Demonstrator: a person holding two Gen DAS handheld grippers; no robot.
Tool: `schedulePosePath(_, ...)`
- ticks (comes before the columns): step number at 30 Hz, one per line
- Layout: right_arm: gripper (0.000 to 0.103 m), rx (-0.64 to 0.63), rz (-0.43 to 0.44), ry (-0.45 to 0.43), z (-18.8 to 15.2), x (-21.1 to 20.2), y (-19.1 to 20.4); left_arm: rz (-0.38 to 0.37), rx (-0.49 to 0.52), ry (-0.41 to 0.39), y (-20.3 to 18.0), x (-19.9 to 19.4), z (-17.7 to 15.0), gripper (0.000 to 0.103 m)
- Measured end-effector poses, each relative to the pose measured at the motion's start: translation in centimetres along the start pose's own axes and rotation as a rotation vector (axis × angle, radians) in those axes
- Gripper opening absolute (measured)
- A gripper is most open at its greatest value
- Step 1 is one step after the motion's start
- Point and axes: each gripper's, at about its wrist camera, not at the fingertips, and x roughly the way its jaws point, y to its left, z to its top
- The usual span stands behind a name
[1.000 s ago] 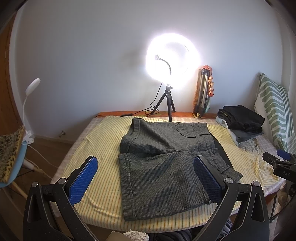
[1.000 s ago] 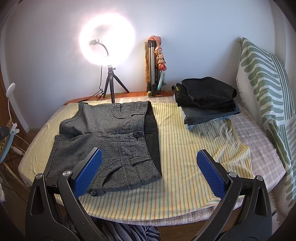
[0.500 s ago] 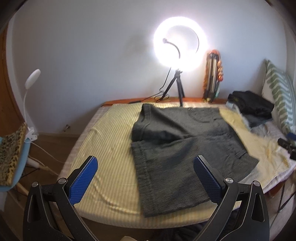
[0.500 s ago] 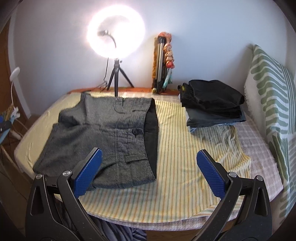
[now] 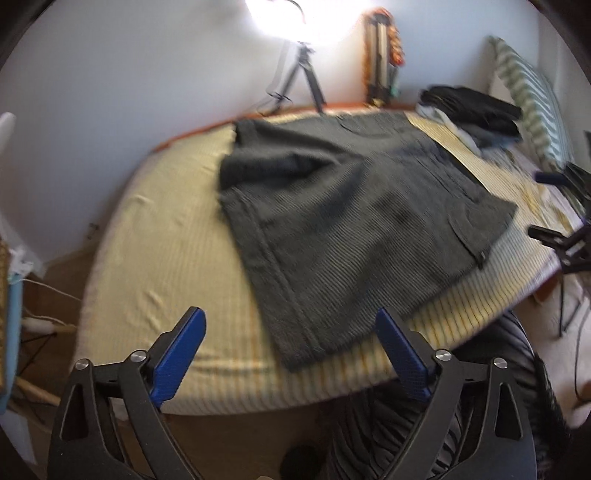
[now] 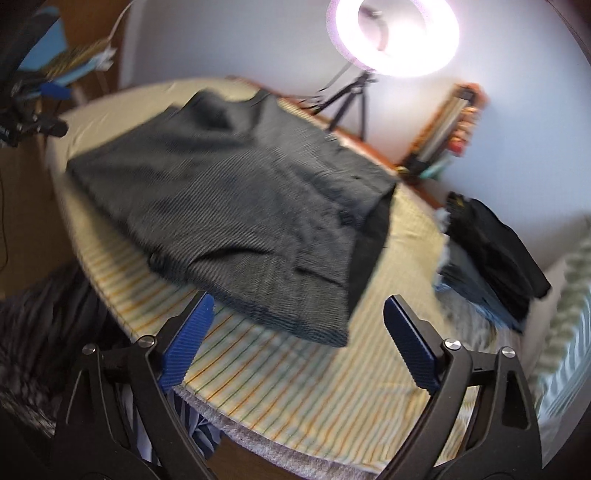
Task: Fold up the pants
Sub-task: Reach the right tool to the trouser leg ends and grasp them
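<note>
Grey woven pants [image 5: 354, 221] lie flat on a yellow striped sheet [image 5: 155, 236] that covers the bed, their near hem close to the bed's near edge. A dark lining strip [image 6: 371, 254] shows along their right side. Right of them, well apart, sits a stack of dark folded clothes [image 6: 491, 254], with a green striped pillow [image 5: 532, 96] beyond. Both views are blurred. The left claw [image 5: 291, 354] and the right claw [image 6: 297, 339] hover at the near edge, each spread wide and holding nothing. A ring light [image 6: 395, 33] glows at the far wall.
</note>
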Motion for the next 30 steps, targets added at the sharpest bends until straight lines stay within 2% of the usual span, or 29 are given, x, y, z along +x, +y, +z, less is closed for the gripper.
schedulePosePath(3, 0.088, -0.052, 0.028, 0.037, 0.0, 1.7, 0.8, -0.059, 0.02, 0.028, -0.8, 1.0, -0.5, 0.083)
schedulePosePath(8, 0.086, -0.145, 0.035, 0.069, -0.1, 3.5, 2.0, -0.094, 0.052, 0.047, -2.0, 2.1, -0.7, 0.083)
schedulePosePath(10, 0.081, -0.198, 0.029, 0.082, -0.4, 4.0, 2.9, -0.107, 0.064, 0.047, -2.2, 2.3, -0.6, 0.083)
schedulePosePath(12, 0.07, -0.243, 0.013, 0.093, -0.5, 4.6, 3.5, -0.108, 0.092, 0.042, -2.6, 2.4, -0.5, 0.083)
schedulePosePath(16, 0.054, -0.251, 0.021, 0.123, -0.4, 5.6, 3.8, -0.108, 0.143, 0.042, -3.1, 2.7, -0.5, 0.083)
schedulePosePath(18, 0.036, -0.249, 0.039, 0.13, -0.3, 5.8, 3.8, -0.11, 0.166, 0.041, -3.4, 2.8, -0.5, 0.083)
schedulePosePath(21, 0.022, -0.229, 0.061, 0.135, 0.2, 5.8, 3.6, -0.102, 0.211, 0.038, -4.0, 2.9, -0.7, 0.083)
schedulePosePath(24, 0.017, -0.198, 0.074, 0.124, 1.0, 5.4, 2.9, -0.091, 0.256, 0.038, -4.5, 3.2, -0.7, 0.081)
schedulePosePath(27, 0.015, -0.156, 0.089, 0.114, 1.9, 5.0, 2.0, -0.06, 0.311, 0.048, -5.2, 4.0, -0.8, 0.065)
schedulePosePath(30, 0.015, -0.133, 0.09, 0.095, 2.8, 4.5, 1.2, -0.041, 0.353, 0.05, -5.7, 4.4, -0.9, 0.064)
